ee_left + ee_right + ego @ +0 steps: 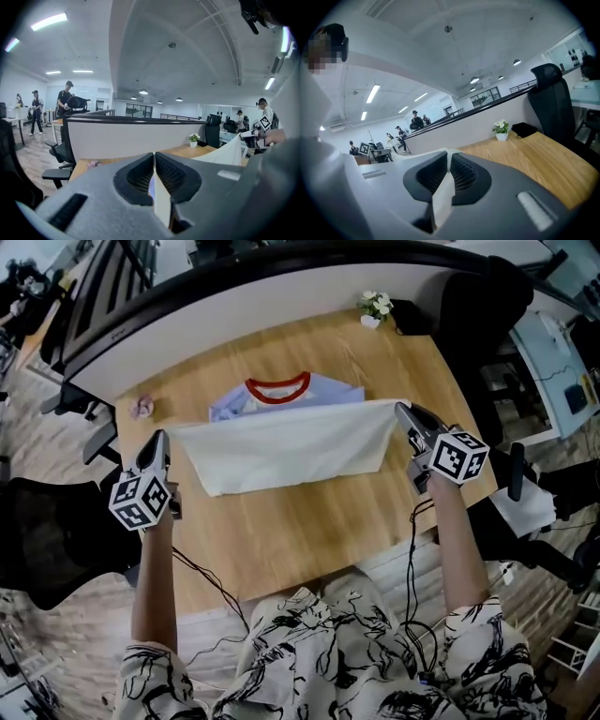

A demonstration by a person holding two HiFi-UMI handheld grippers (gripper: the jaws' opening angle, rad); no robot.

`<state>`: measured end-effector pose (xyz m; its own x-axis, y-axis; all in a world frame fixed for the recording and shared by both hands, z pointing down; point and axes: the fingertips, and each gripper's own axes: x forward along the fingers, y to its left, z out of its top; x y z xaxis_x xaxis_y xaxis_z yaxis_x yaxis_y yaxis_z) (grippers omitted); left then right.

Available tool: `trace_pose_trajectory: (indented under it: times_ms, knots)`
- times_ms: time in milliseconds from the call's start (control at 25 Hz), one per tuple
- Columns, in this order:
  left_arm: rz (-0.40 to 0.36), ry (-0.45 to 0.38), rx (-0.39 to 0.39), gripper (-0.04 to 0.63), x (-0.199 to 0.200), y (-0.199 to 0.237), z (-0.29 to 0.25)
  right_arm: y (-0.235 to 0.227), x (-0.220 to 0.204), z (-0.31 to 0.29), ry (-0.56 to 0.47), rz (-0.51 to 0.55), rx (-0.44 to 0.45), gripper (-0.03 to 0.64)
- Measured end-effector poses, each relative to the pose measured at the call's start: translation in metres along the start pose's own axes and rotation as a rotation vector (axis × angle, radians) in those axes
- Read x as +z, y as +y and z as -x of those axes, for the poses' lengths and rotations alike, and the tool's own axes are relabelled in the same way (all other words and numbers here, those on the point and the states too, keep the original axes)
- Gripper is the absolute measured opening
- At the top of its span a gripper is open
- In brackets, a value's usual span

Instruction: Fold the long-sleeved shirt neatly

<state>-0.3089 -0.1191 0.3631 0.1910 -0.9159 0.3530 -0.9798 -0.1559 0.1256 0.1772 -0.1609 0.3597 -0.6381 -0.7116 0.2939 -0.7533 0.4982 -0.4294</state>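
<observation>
The long-sleeved shirt (pixel 281 451) is seen on the far half of the wooden desk (pixel 309 531). Its red collar (pixel 277 388) is turned toward the far edge, and the pale blue shoulders are laid flat. The white body is lifted off the wood and stretched taut between the two tongs, with loose cloth hung below that line toward the near edge.

The left gripper (pixel 160 440) is clamped on the left corner of the cloth. In the left gripper view its jaws are seen closed tight on a thin white fold (pixel 161 206). The right gripper (pixel 404 412) is pinched on the right corner, and in the right gripper view the jaws are likewise pressed together on a strip of white cloth (pixel 442 201). Both are held above the desk, near its left and right edges.

A small potted plant (pixel 376 306) is set at the far right corner, with a black item (pixel 412 317) just beside it. A small pink thing (pixel 142 407) is laid near the far left corner. A grey partition (pixel 234 296) is run behind the far edge.
</observation>
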Motion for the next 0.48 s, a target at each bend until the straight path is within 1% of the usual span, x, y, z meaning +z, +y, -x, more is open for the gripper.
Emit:
trace_pose_trajectory:
  times_ms: [80,160,320,480]
  knots:
    - [-0.023,0.003,0.005,0.02,0.003,0.006,-0.022,-0.012,0.008,-0.02,-0.013,0.011,-0.04,0.028]
    - [-0.047,0.009,0.02,0.02,0.002,0.013,-0.043,-0.022,0.011,-0.04,-0.015,0.022,-0.06,0.028]
    - [-0.075,0.042,0.065,0.02,-0.014,0.026,-0.079,-0.047,0.004,-0.076,0.019,0.056,-0.089,0.029]
    - [-0.091,0.108,0.088,0.02,-0.036,0.035,-0.12,-0.083,-0.015,-0.106,0.062,0.007,-0.135,0.029]
